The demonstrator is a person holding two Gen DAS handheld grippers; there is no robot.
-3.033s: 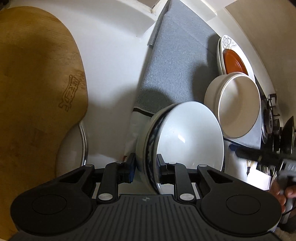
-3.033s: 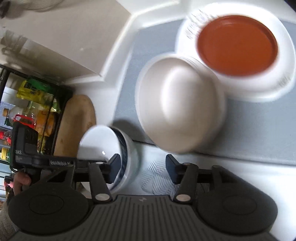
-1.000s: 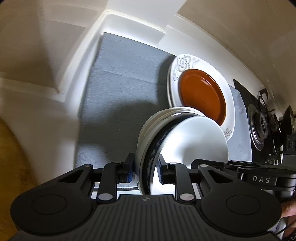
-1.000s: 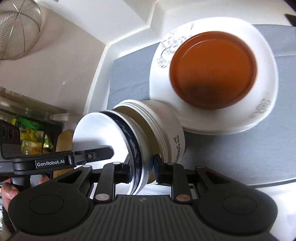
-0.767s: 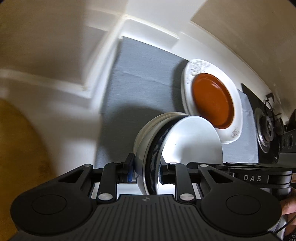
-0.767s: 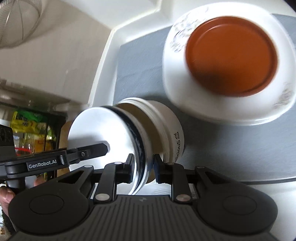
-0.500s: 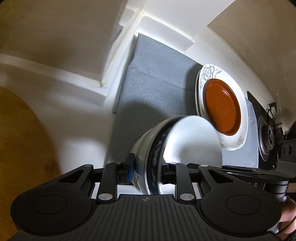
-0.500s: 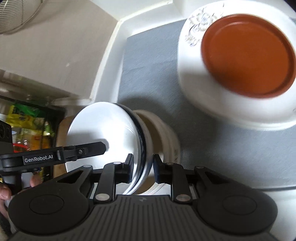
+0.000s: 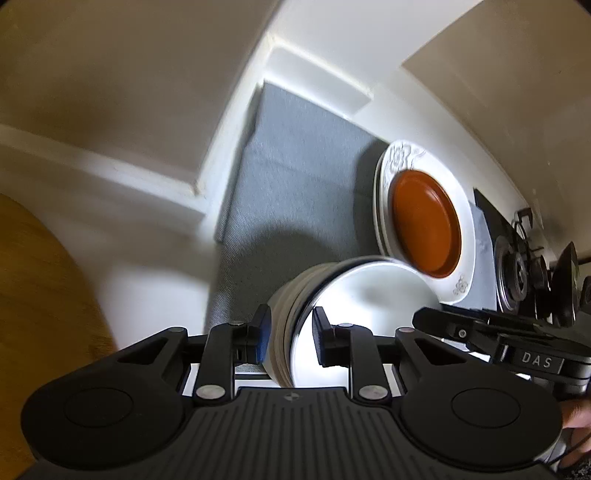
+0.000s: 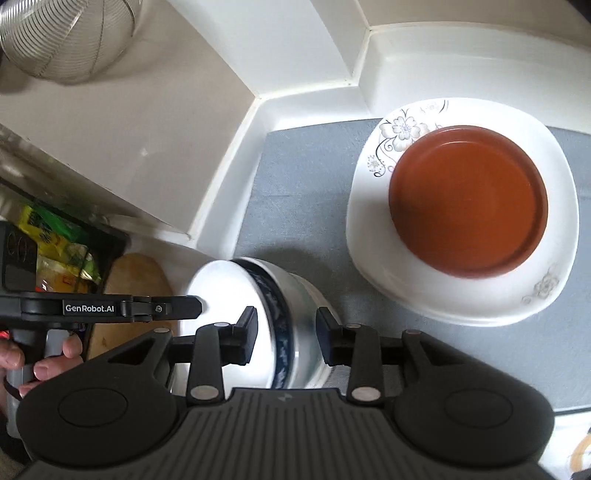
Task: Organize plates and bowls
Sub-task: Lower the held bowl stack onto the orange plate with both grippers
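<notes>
A white bowl with a dark blue band point(image 10: 236, 317) sits nested in a cream bowl point(image 9: 280, 325) on the grey mat point(image 10: 295, 199). My left gripper point(image 9: 289, 338) straddles the rims of both bowls with its fingers slightly apart. My right gripper point(image 10: 286, 332) is open, its fingers astride the blue-banded bowl's rim on the opposite side. A brown plate point(image 10: 467, 201) rests on a white floral plate point(image 10: 461, 288) at the right of the mat; both also show in the left wrist view point(image 9: 424, 221).
A wooden cutting board point(image 9: 40, 288) lies left of the mat. A stove burner point(image 9: 517, 277) is at the far right. A wire strainer point(image 10: 66, 33) hangs at upper left. White wall ledges point(image 10: 314, 92) border the mat behind.
Both grippers carried the nested bowls down onto the mat. The right gripper's fingers have spread apart from the rim, and the left gripper's fingers have loosened.
</notes>
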